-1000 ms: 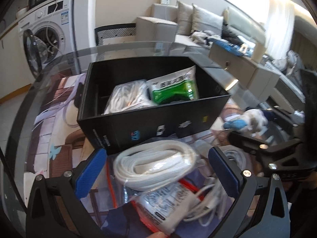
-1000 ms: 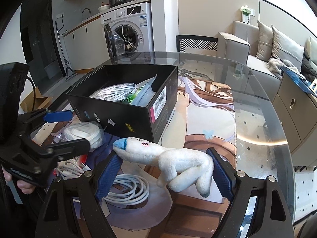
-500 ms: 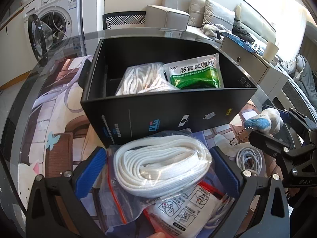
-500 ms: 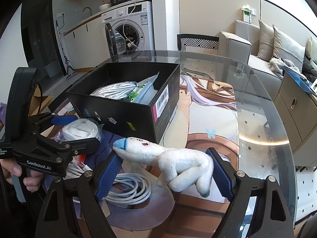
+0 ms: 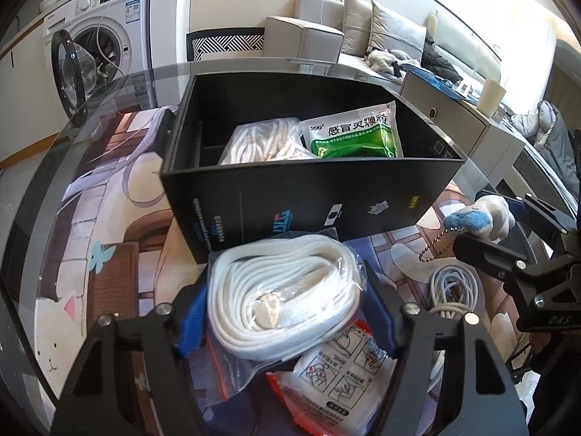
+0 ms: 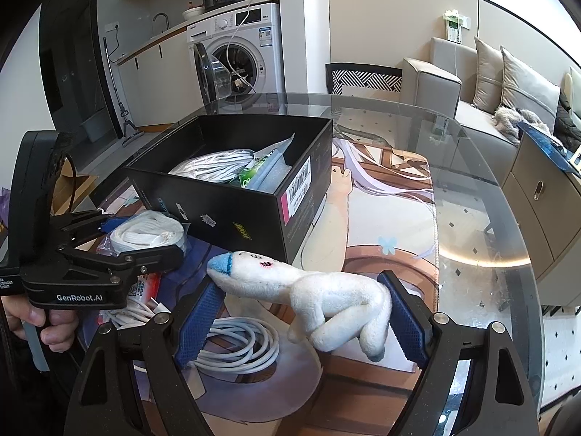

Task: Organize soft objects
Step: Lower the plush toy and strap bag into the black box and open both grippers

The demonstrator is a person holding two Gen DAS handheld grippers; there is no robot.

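A clear bag of coiled white strap (image 5: 283, 301) lies on the mat in front of the black box (image 5: 290, 196). My left gripper (image 5: 287, 312) is around it. Its jaws are closing, and the blue pads (image 5: 192, 319) press the bag's sides. In the right wrist view the left gripper (image 6: 145, 238) sits beside the box (image 6: 232, 207). My right gripper (image 6: 301, 312) is shut on a white plush toy (image 6: 326, 294) with a blue snout, held just above the table. The box holds a bag of white rope (image 5: 265, 141) and a green sachet (image 5: 356, 134).
A printed white packet (image 5: 345, 374) lies under the strap bag. A coiled white cable (image 6: 239, 345) rests on the mat below the plush. The round glass table (image 6: 472, 218) carries a printed mat. A washing machine (image 6: 236, 54) and a sofa stand beyond.
The left gripper's jaws have come in from wide open onto the strap bag, and its view has shifted a little closer over the box. The right gripper and plush have not moved.
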